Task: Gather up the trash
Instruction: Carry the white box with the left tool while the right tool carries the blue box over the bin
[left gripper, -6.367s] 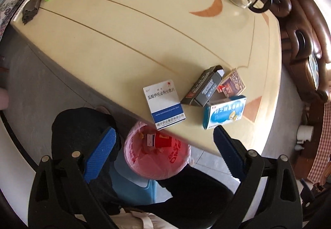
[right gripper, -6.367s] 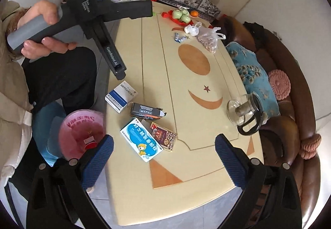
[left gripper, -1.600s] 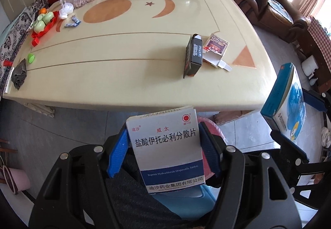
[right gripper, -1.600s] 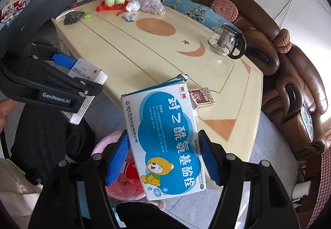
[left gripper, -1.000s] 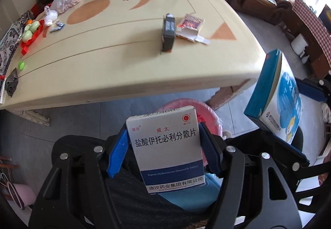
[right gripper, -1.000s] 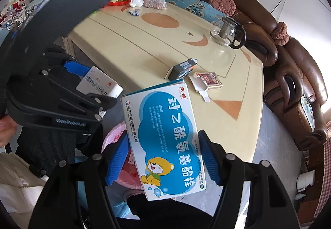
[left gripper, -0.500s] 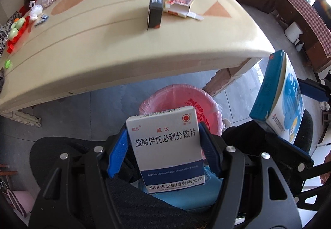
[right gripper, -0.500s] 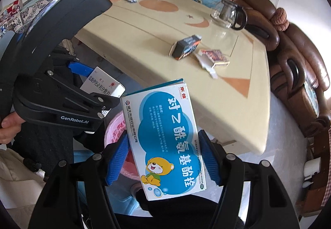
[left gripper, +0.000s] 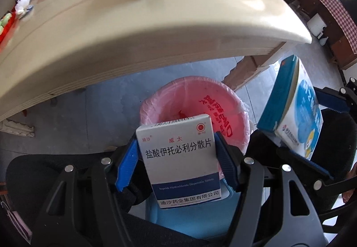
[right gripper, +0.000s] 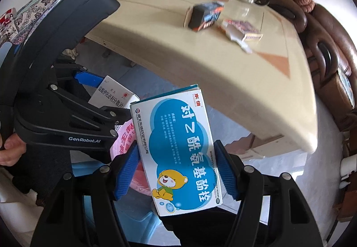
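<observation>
The white and dark blue cardboard box point(left gripper: 178, 157) says "盐酸伊托必利分散片". The black plastic gripper body point(right gripper: 67, 133) says "GenRobot.AI".

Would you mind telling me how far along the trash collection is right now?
Nothing clearly binned yet. In hand: the left gripper clamps the white medicine box above the pink-lined bin; the right gripper clamps the blue medicine box beside it. Left: drop both, then fetch the black box and the opened carton on the table.

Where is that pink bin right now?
The pink-lined bin stands on the floor below the table edge, right behind the white box in the left gripper.
</observation>
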A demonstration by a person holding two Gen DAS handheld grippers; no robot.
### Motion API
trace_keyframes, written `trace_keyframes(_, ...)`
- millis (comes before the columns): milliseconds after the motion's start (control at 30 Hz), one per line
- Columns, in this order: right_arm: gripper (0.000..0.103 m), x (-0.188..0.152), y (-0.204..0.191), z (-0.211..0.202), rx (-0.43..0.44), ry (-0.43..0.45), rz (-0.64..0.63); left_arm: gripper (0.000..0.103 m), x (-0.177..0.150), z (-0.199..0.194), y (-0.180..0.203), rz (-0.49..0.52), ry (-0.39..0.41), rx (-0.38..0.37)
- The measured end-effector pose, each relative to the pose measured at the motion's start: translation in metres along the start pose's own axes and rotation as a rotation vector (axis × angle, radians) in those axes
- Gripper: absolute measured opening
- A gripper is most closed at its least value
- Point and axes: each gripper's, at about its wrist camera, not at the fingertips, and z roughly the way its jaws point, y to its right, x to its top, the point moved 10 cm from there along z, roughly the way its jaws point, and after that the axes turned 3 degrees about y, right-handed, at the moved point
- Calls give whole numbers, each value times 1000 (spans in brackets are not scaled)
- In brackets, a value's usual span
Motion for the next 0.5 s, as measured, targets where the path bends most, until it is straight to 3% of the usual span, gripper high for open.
trace_keyframes(200,65,-14,4,35,10,-31,50,64,-6,42,-4,-26,-69,-40)
trace_keyframes(500,65,-32,12,99,14,-87,130,65,-15,97,-13,-58,-159,-29)
